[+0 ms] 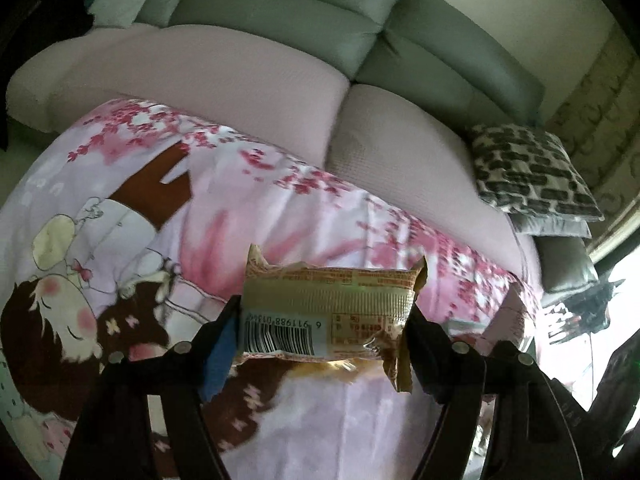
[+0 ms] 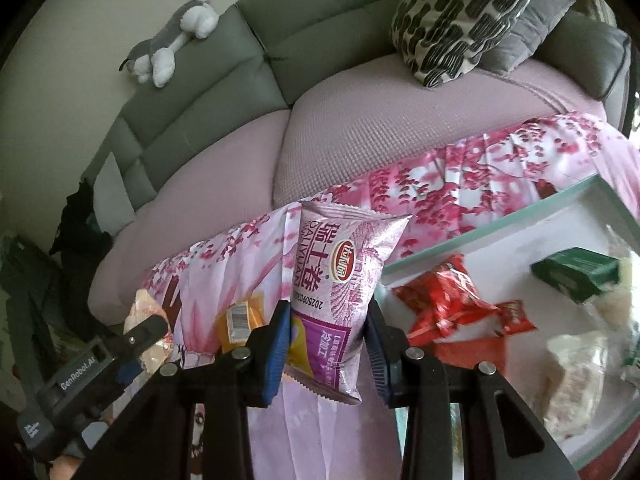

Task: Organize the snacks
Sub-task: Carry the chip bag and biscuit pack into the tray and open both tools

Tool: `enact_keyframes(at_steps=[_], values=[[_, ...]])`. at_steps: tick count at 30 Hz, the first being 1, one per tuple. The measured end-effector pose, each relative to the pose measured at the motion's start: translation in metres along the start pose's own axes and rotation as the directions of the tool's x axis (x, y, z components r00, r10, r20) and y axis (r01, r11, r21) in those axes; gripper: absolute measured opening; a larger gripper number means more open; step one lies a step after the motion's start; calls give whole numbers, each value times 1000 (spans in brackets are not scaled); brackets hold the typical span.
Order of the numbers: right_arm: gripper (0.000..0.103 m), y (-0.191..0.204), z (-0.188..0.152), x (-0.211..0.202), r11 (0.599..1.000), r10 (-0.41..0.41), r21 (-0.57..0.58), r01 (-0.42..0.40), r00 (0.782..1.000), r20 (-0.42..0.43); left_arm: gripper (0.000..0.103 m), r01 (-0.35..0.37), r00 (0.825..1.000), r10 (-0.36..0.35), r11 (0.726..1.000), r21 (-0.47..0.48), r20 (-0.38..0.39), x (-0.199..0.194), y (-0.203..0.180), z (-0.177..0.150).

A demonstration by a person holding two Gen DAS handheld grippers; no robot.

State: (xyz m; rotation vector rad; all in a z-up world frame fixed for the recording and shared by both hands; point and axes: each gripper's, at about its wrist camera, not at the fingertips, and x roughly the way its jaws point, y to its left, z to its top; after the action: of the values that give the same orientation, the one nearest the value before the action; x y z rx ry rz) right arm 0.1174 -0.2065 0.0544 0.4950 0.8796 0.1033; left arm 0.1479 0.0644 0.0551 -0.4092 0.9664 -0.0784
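Observation:
My left gripper [image 1: 320, 326] is shut on a beige snack pack [image 1: 326, 312] with a barcode, held crosswise above the pink cartoon-print cloth [image 1: 240, 200]. My right gripper [image 2: 326, 334] is shut on a purple snack pouch [image 2: 340, 276] that stands upright between its blue pads. In the right wrist view the left gripper [image 2: 140, 344] shows at the lower left, with its pack [image 2: 146, 320] partly hidden. A white tray [image 2: 480, 228] with a teal rim lies at the right, holding red wrappers [image 2: 460, 300], a green box [image 2: 576, 274] and pale packs [image 2: 576, 376].
An orange pack [image 2: 240, 320] lies on the cloth left of my right gripper. Behind the cloth is a sofa [image 2: 400, 128] with pink seat covers and grey backrests. A patterned cushion [image 2: 460, 16] and a plush toy [image 2: 172, 36] rest on it.

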Motion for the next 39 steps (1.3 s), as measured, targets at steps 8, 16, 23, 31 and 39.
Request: enact_keyframes(at_steps=[8, 16, 23, 31, 39], values=[[39, -25, -10, -20, 999, -16, 28, 16, 1000, -1, 76, 48, 999, -46, 993, 110, -25, -4, -53, -21], [39, -103, 4, -54, 981, -144, 136, 136, 988, 54, 76, 135, 989, -112, 941, 311, -93, 13, -131, -53], [39, -160, 16, -82, 955, -238, 202, 219, 968, 76, 76, 208, 973, -142, 876, 434, -180, 35, -192, -89], [39, -183, 11, -75, 952, -226, 219, 212, 974, 37, 76, 207, 967, -93, 835, 510, -239, 65, -223, -116], [39, -179, 11, -58, 963, -202, 184, 196, 979, 14, 76, 175, 971, -56, 829, 532, -232, 79, -230, -119]])
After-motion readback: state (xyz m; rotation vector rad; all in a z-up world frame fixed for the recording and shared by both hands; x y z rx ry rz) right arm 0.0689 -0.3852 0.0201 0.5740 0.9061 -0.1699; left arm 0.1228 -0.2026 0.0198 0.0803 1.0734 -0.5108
